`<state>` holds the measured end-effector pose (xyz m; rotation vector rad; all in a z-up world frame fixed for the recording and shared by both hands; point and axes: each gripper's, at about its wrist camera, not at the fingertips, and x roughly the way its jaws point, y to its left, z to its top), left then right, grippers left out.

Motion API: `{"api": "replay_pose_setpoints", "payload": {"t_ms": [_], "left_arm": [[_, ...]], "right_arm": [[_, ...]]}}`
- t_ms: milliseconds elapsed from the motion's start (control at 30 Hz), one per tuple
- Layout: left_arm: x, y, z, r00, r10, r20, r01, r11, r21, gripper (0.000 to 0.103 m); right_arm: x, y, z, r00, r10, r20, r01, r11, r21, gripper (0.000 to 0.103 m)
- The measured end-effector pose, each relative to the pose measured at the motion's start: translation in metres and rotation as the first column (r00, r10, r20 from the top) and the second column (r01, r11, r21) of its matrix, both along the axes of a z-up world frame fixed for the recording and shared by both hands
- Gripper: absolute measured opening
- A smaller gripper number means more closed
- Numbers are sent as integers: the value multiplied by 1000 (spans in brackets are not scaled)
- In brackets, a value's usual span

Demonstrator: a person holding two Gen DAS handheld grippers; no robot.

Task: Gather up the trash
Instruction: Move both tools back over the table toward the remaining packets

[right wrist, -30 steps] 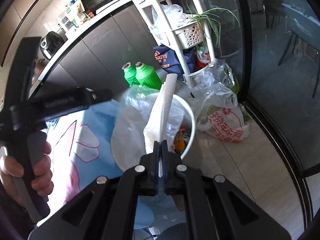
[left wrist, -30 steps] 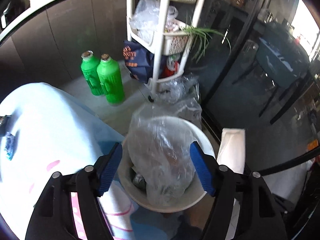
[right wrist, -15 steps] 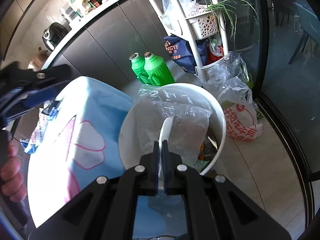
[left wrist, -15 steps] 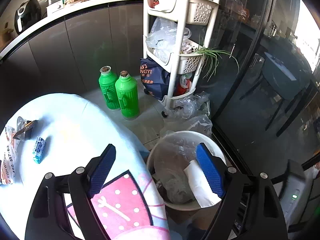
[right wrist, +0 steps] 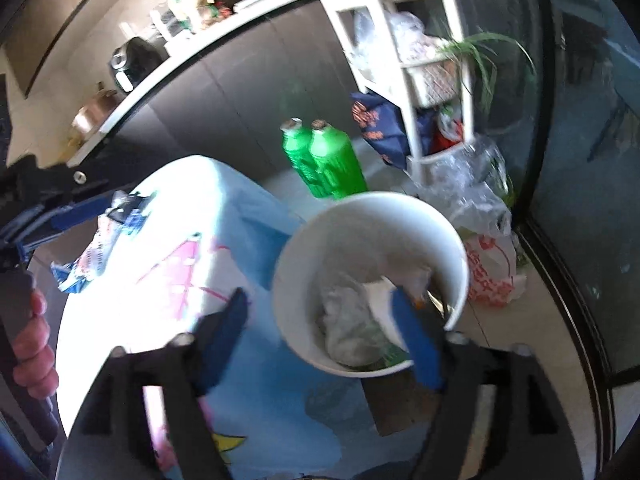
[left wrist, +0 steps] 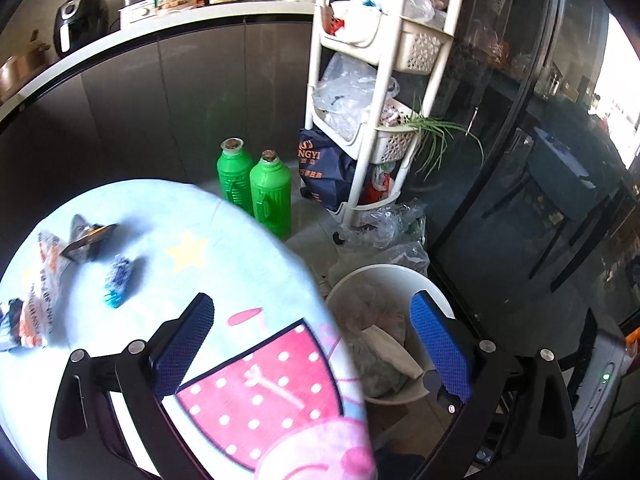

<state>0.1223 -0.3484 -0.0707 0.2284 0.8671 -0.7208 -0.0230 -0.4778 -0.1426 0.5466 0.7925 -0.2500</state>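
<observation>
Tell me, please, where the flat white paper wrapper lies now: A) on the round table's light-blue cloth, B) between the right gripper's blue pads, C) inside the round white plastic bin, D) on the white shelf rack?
C: the flat white paper wrapper lies inside the round white plastic bin, atop crumpled plastic.

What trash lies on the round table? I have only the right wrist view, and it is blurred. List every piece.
Observer: The left wrist view shows three pieces on the pale blue tablecloth: a dark foil wrapper, a small crumpled blue wrapper and a white printed packet.
Operator: Report the left gripper.
Observer: The left gripper is opening, with nothing between its blue pads, over the table edge beside the white round bin.
</observation>
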Motion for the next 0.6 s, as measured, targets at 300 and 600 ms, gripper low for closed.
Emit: {"api": "replay_pose_setpoints", "payload": {"t_ms": [300, 600], "left_arm": [[-1, 93, 24, 993, 121, 5, -121, 991, -54, 95], [1, 202, 27, 961, 275, -15, -275, 958, -78, 95]], "right_arm": [[18, 61, 49, 992, 123, 10, -121, 985, -120, 100], [35, 122, 74, 979, 204, -11, -203, 962, -185, 100]]}}
